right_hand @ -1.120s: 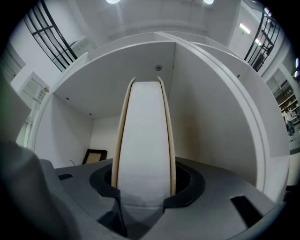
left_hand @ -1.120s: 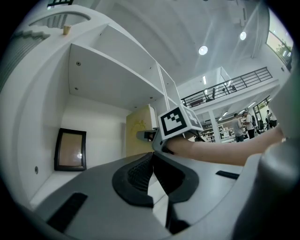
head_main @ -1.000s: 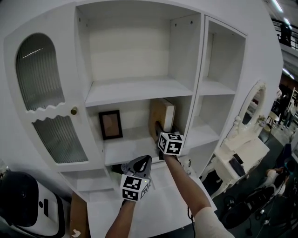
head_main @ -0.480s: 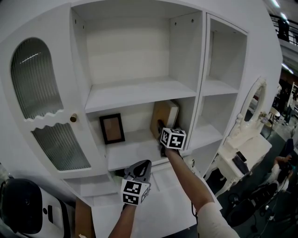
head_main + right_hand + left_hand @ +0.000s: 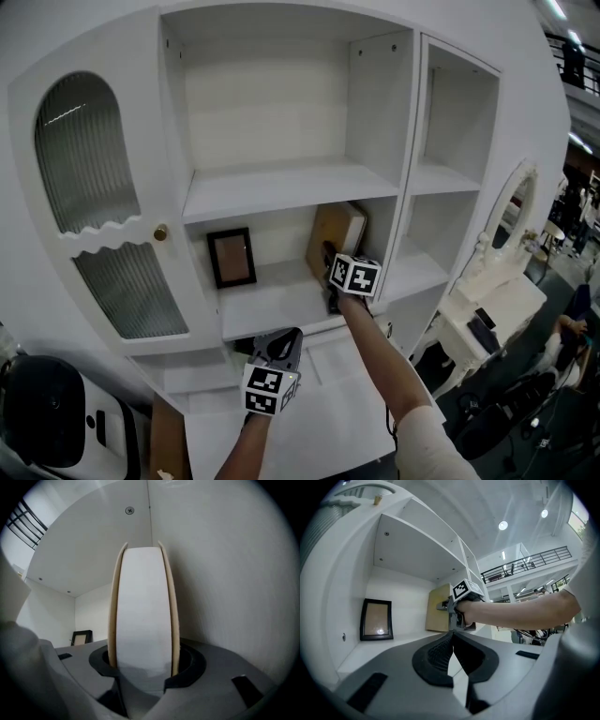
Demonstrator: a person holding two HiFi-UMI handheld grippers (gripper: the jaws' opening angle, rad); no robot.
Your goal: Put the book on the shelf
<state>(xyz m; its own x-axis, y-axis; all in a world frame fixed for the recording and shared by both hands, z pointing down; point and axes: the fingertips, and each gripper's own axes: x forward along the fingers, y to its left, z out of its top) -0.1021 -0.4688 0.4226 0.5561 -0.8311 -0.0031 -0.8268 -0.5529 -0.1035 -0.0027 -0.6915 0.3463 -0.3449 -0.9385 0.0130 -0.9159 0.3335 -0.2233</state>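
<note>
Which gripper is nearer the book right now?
Right. The right gripper has the book between its opening jaws; the left gripper hangs below the shelf, apart from it.

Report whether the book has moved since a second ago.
No. The book keeps the same spacing from the picture frame and the cabinet divider; only the camera shifted.

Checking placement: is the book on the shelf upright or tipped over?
Upright. The book stands on end on the shelf, with its covers vertical in the right gripper view, close beside the right wall. Whether it touches the wall, cannot tell.
</note>
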